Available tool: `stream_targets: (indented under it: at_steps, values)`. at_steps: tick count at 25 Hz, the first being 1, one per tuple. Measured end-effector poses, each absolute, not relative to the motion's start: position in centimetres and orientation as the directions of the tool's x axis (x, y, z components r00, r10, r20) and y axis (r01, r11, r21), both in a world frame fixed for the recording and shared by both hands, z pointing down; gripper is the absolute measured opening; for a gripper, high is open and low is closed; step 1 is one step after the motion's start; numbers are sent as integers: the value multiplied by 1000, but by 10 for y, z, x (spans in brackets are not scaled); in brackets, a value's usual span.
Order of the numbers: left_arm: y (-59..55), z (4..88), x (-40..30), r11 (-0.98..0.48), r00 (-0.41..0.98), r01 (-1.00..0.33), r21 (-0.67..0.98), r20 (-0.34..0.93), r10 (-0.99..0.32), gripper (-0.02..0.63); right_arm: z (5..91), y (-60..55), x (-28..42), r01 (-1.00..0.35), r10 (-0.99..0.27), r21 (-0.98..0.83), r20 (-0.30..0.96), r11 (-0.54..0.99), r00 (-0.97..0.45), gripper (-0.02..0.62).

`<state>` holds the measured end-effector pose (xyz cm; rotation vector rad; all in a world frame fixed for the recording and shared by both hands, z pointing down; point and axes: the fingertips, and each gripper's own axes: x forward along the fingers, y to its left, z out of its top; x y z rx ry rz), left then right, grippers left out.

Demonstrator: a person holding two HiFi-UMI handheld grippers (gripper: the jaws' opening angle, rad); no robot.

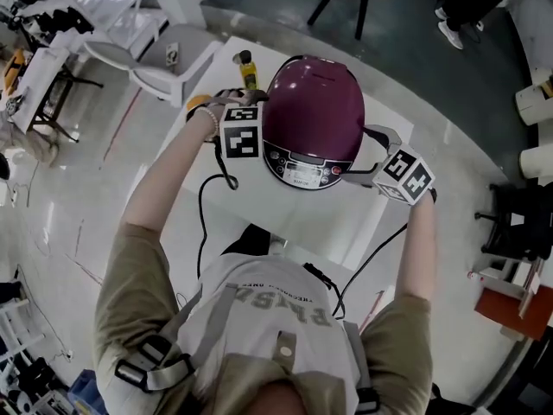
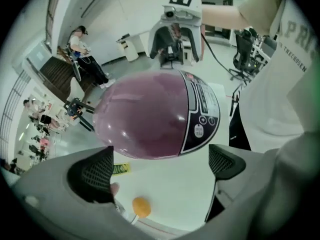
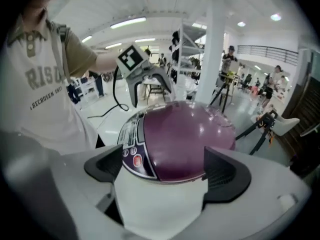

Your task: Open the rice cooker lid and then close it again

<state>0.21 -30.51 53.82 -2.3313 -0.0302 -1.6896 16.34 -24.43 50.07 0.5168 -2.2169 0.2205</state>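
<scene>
Big open workshop room with a shiny pale floor [image 1: 78, 197], and a white desk [image 1: 320, 223] sits in the middle of it. The rice cooker [image 1: 311, 111] is right on that desk, a rounded purple one. Its lid [image 3: 192, 134] is down and shut, and the control panel [image 1: 301, 164] faces the person.

The left tool [image 2: 160, 166] is up against the cooker's left side. Its jaws are spread wide and there's nothing clamped between them, just bare desk, with the purple shell right ahead of the tips. The right tool [image 3: 160, 169] mirrors it at the cooker's right front corner. Its jaws are wide apart too and not gripping anything, and the cooker's lower edge sits just past the tips. Can't say for sure whether either one actually touches the shell.

A small orange ball [image 2: 141, 206] lies on the desk left of the cooker, near the left tool. A small yellow item [image 1: 248, 69] sits at the cooker's far left. A black cable [image 1: 204, 210] trails down from the cooker's left. A white chair [image 1: 173, 59] stands off the desk, beyond the cooker's far left.
</scene>
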Motion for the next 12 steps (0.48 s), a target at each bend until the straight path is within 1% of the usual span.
stream_targets:
  at_steps: [3, 6, 8, 9, 12]
  values:
    - [-307, 496, 15, -969, 500, 88, -230, 852, -156, 598, 460, -258, 172, -548, -458, 63, 633, 834, -625, 483]
    - [-315, 452, 22, -957, 654, -66, -282, 712, -255, 598, 421, -268, 183, -675, -667, 171, 450, 717, -595, 483]
    - [-323, 423, 24, -919, 727, -211, -333, 576, -375, 597, 401, -268, 186, -742, -765, 225, 336, 632, -549, 482]
    - [-326, 408, 23, -885, 750, -293, -361, 488, -447, 597, 394, -264, 185, -768, -798, 239, 288, 595, -529, 482]
    - [-326, 371, 14, -759, 742, -526, -383, 229, -630, 596, 376, -250, 180, -840, -873, 236, 145, 488, -467, 480]
